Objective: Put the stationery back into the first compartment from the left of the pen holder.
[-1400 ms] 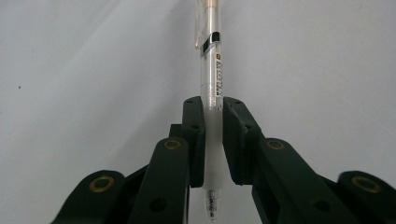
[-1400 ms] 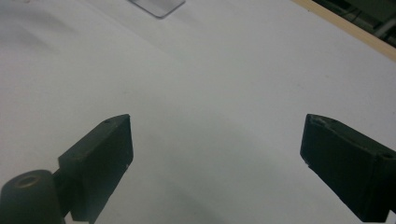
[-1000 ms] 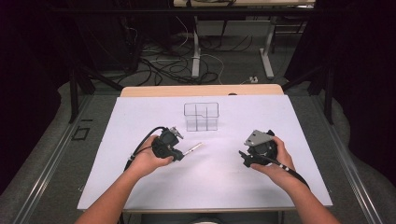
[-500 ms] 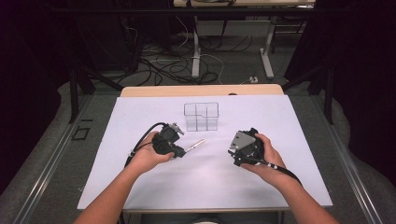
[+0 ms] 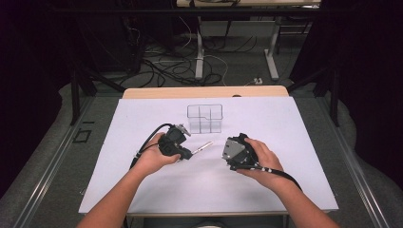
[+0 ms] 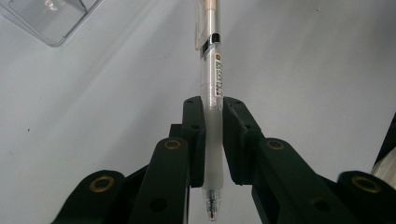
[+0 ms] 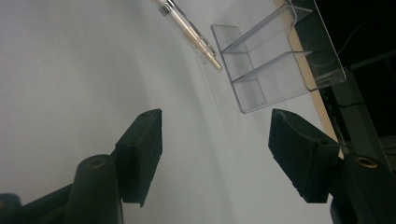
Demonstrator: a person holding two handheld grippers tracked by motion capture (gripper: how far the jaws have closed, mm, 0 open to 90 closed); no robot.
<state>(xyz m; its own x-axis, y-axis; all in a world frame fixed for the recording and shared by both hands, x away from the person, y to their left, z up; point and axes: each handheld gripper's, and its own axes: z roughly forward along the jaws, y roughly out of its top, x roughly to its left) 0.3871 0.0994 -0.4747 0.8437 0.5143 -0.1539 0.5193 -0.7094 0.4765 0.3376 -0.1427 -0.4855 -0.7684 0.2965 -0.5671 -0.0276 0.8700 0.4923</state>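
Near the clear organizer (image 5: 205, 118) at mid-table, on the side toward me, I've got both grippers over the white mat (image 5: 294, 142).

Left gripper (image 5: 186, 153): clenched on a pen (image 5: 205, 146). In the left gripper view the jaws pinch the frosted grip section of the pen (image 6: 212, 93), pads tight on both sides, writing tip pointing back toward the camera, clear barrel with its printed label running out ahead. From above, the pen sticks out of the jaws toward the right gripper, with its free end just short of the organizer's near wall and not touching it. I can't tell whether the pen clears the mat or rests on it.

Right gripper (image 5: 228, 153): released, nothing between the jaws. They've just been closing in but there's a wide gap in the right gripper view (image 7: 215, 149), with only bare mat behind it. It sits just right of the pen's free end, slightly nearer me than the organizer, jaws facing the left gripper. That view also catches the pen's free end (image 7: 191, 35) ahead of the jaws and beside the organizer (image 7: 275, 60), close to its corner but apart from it.

The organizer is a small clear box with dividers, compartments empty, standing upright on the mat's far half.
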